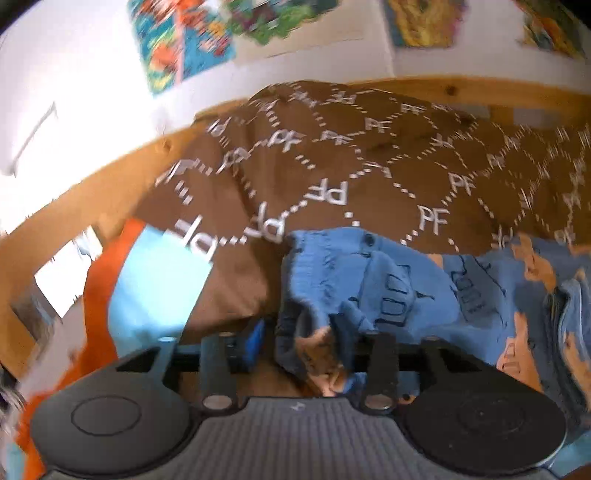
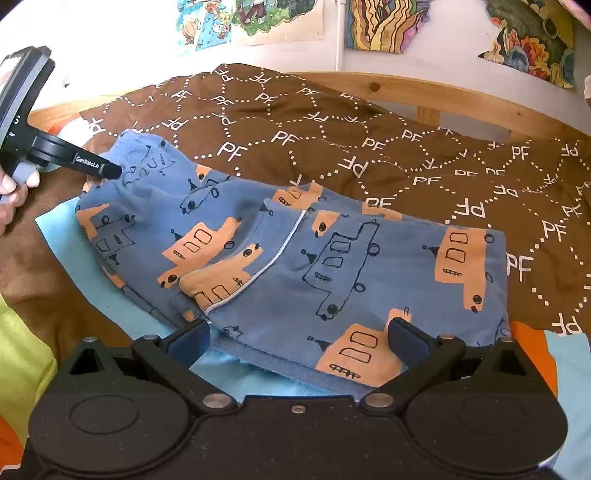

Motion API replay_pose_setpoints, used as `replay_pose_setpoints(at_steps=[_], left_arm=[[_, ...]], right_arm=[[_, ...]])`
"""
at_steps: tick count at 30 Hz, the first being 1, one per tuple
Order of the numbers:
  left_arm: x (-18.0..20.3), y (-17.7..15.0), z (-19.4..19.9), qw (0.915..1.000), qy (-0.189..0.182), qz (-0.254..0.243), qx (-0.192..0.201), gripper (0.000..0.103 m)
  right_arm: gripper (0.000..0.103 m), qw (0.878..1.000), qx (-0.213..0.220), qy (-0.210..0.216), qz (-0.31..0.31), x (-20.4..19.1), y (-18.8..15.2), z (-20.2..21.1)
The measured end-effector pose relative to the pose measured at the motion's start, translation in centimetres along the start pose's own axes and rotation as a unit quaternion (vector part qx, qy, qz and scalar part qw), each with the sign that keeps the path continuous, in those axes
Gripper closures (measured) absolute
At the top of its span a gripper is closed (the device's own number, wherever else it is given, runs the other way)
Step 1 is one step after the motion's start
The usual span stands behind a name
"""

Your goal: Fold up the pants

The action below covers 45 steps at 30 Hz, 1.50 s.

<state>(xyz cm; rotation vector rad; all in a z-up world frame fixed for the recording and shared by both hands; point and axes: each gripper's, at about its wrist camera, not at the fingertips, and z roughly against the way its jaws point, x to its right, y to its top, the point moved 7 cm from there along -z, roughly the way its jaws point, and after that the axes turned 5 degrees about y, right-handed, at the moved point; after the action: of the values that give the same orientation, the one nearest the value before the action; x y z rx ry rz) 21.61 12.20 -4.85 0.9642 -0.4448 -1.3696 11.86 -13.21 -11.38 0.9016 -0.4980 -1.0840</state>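
Observation:
Blue pants [image 2: 280,258] with orange truck prints lie folded on the bed. My right gripper [image 2: 297,334] is open, its two fingers spread over the near edge of the pants. My left gripper [image 2: 110,171] shows in the right wrist view at the far left, pinching the pants' waistband. In the blurred left wrist view the left gripper [image 1: 295,354] is shut on a bunched fold of the pants [image 1: 388,291].
A brown quilt [image 2: 332,147] with white "PF" marks covers the bed. A light blue cloth [image 2: 236,373] lies under the pants, with orange fabric [image 2: 532,339] at the right. A wooden bed rail [image 2: 424,88] and a wall with colourful drawings [image 2: 391,26] stand behind.

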Motion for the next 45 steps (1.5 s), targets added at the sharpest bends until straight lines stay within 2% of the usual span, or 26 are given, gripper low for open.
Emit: replay_pose_setpoints(at_steps=[2, 7, 12, 14, 18, 22, 26, 31, 37, 38, 40, 41, 42, 45], left_arm=[[-0.4, -0.1, -0.3, 0.9995, -0.021, 0.022, -0.008, 0.05], [0.0, -0.1, -0.9, 0.9989, -0.04, 0.011, -0.022, 0.053], [-0.5, 0.3, -0.9, 0.9957, -0.043, 0.065, -0.049, 0.078], [-0.3, 0.6, -0.4, 0.995, -0.036, 0.074, -0.057, 0.085], [1.0, 1.7, 1.5, 0.9957, -0.021, 0.079, -0.044, 0.089], [3.5, 3.2, 4.6, 0.9983, -0.033, 0.046, -0.013, 0.09], [7.3, 5.0, 8.7, 0.9967, -0.075, -0.004, 0.032, 0.09], [12.0, 6.4, 12.3, 0.9884, -0.132, -0.045, 0.059, 0.09], [19.1, 5.6, 14.7, 0.9707, -0.207, -0.1, 0.069, 0.089], [20.4, 5.1, 14.8, 0.9663, -0.222, -0.111, 0.067, 0.087], [22.8, 4.0, 14.7, 0.9566, -0.253, -0.131, 0.062, 0.074], [23.9, 3.2, 14.3, 0.9515, -0.267, -0.144, 0.054, 0.049], [24.7, 2.3, 13.9, 0.9492, -0.271, -0.154, 0.045, 0.037], [25.9, 0.1, 13.0, 0.9452, -0.273, -0.177, 0.031, 0.037]], right_arm=[[0.001, 1.0, 0.0, 0.001, -0.001, 0.1, 0.0, 0.0], [0.001, 1.0, -0.001, 0.001, -0.004, 0.1, 0.0, -0.1], [0.001, 1.0, -0.001, 0.001, -0.004, 0.1, 0.0, -0.1], [0.001, 1.0, -0.001, 0.002, -0.005, 0.1, 0.0, -0.1], [0.001, 1.0, 0.003, 0.003, -0.011, 0.2, 0.2, 0.1], [0.001, 1.0, 0.01, 0.003, -0.013, 0.8, 0.9, 0.8], [0.001, 1.0, 0.022, -0.007, 0.005, 2.6, 2.5, 2.6], [0.001, 0.999, 0.025, -0.038, 0.0, 7.1, 4.0, 5.9], [0.001, 0.995, 0.011, -0.098, 0.03, 12.6, 4.1, 9.0], [0.001, 0.993, 0.007, -0.111, 0.034, 13.4, 3.8, 9.3], [0.001, 0.991, -0.002, -0.131, 0.032, 15.2, 3.2, 9.6], [0.001, 0.99, -0.006, -0.139, 0.024, 16.1, 2.9, 9.7], [0.001, 0.99, -0.01, -0.143, 0.015, 16.8, 2.7, 9.7], [0.001, 0.988, -0.016, -0.152, -0.013, 18.3, 1.9, 9.6]])
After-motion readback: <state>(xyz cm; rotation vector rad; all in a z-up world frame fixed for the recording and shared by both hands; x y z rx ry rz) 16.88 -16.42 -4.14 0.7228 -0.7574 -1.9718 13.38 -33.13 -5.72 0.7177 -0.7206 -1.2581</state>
